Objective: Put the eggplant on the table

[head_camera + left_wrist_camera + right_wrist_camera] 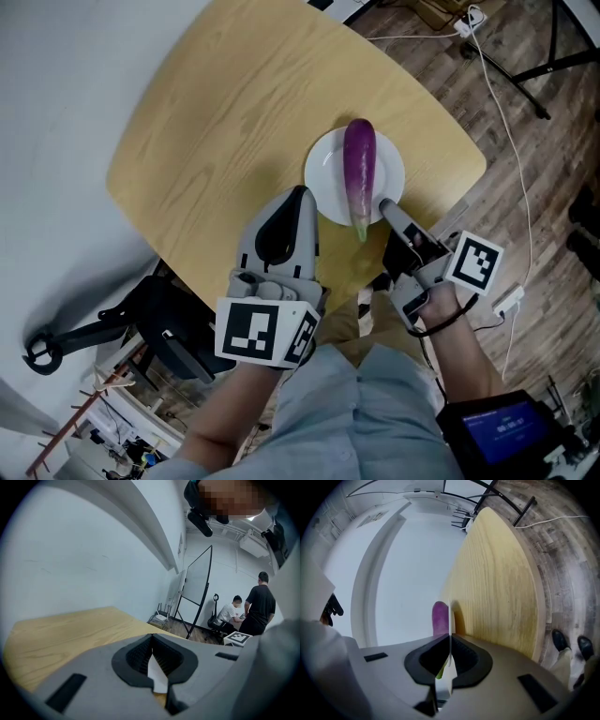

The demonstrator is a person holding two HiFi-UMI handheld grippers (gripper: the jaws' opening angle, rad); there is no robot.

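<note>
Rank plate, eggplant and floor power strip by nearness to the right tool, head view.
1. Plate, rim pinched in the right tool.
2. Eggplant, lying on the plate.
3. Power strip, on the floor, top right.

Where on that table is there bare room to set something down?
The table is bare from the plate out to its left and far edges. It is crowded at the near right edge, where the left gripper and right gripper pinch the plate bearing the eggplant.
</note>
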